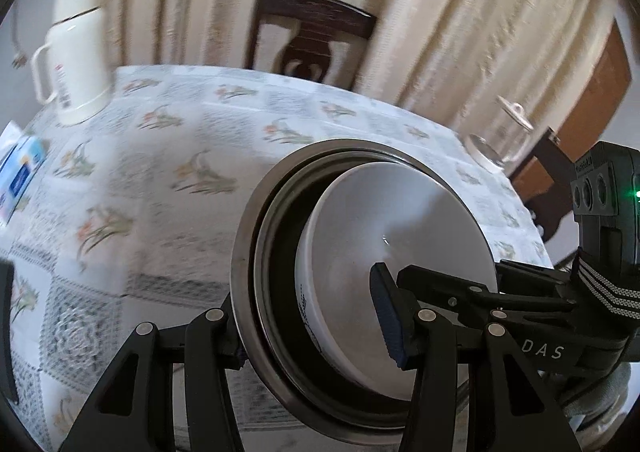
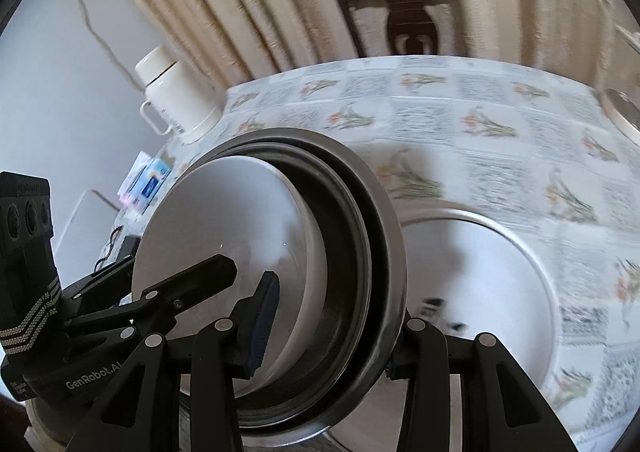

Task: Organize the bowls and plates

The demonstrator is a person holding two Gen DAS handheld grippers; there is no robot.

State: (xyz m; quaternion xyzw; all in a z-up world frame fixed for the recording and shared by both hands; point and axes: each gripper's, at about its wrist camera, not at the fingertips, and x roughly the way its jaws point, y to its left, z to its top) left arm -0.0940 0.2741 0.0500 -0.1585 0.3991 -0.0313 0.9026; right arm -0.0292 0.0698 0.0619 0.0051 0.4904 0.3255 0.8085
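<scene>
Stack: white bowl [image 1: 400, 252] nested in steel bowls [image 1: 248, 252], held tilted above the table [image 1: 160, 180].
Left gripper [image 1: 316, 328]: fingers clamped across the stack's rim.
Right gripper [image 2: 326, 328]: clamped on the opposite rim.
Right view only: round steel tray [image 2: 500, 272] under the stack.
Left view only: glass jar [image 1: 504, 140] past the stack.
Both views: cream flask [image 1: 76, 56], smooth plastic.

One white bowl [image 1: 400, 236], two steel bowls [image 1: 244, 252]
</scene>
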